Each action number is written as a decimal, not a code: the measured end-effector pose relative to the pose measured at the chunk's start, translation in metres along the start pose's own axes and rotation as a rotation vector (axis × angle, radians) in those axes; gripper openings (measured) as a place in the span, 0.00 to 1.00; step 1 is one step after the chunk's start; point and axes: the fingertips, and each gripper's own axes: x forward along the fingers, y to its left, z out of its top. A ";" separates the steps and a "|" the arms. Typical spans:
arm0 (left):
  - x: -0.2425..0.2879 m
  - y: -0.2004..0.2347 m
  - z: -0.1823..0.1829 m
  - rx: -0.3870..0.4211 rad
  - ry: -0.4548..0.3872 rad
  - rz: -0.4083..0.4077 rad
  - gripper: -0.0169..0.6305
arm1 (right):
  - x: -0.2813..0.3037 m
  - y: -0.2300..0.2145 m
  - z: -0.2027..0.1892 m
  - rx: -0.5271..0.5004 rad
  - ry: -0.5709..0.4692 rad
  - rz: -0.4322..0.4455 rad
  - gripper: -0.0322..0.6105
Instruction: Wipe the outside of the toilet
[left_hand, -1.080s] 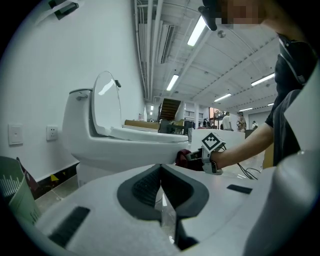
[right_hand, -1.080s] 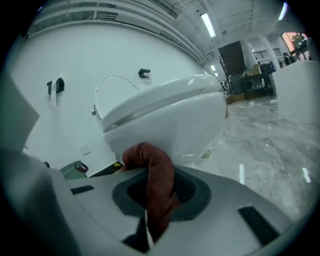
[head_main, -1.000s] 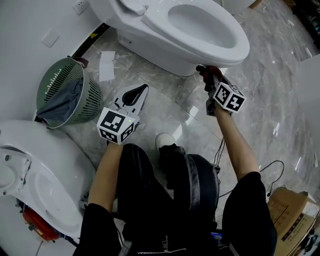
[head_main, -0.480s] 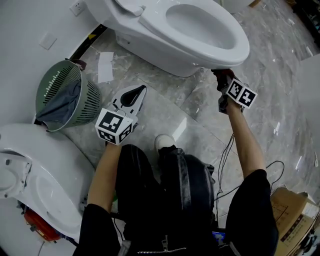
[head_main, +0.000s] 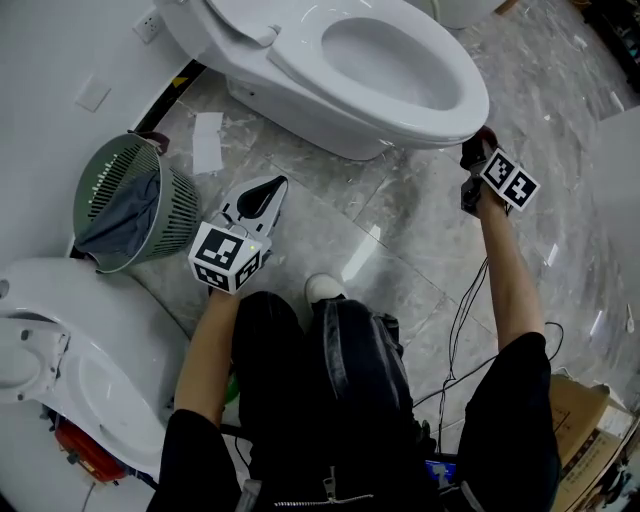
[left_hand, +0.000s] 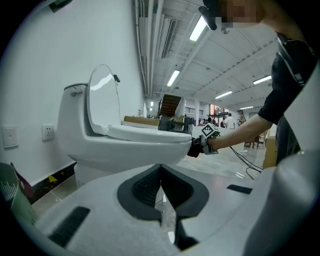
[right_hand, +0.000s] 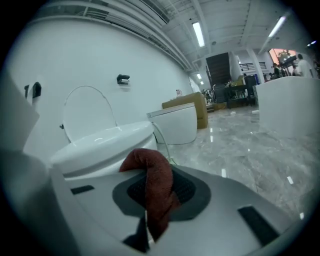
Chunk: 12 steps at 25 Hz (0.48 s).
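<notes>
The white toilet (head_main: 330, 95) stands at the top of the head view with its lid up. My right gripper (head_main: 477, 148) is shut on a dark red cloth (head_main: 487, 133) and presses it against the outside of the bowl just under the front right rim. In the right gripper view the cloth (right_hand: 152, 187) hangs folded between the jaws, with the toilet rim (right_hand: 100, 142) just behind it. My left gripper (head_main: 280, 184) hovers low over the floor in front of the bowl, shut with nothing in it. The left gripper view looks at the toilet (left_hand: 115, 145) side-on.
A green slatted basket (head_main: 100, 175) holding a grey cloth stands at the left by the wall. Another white toilet (head_main: 80, 360) lies at the lower left. A cable (head_main: 462, 315) runs over the marble floor, and a cardboard box (head_main: 585, 420) sits at the lower right.
My right gripper has slid the cloth rightward along the underside of the bowl rim, round toward its front right. The left gripper has hardly moved.
</notes>
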 end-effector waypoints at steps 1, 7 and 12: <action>0.000 0.000 0.005 -0.003 0.002 0.002 0.03 | -0.003 0.000 0.003 0.002 -0.005 0.015 0.12; -0.003 -0.011 0.051 -0.059 0.020 0.002 0.03 | -0.050 0.000 0.026 0.033 0.019 0.008 0.12; -0.018 -0.029 0.112 -0.084 0.046 -0.001 0.03 | -0.105 0.028 0.061 -0.014 0.074 0.020 0.12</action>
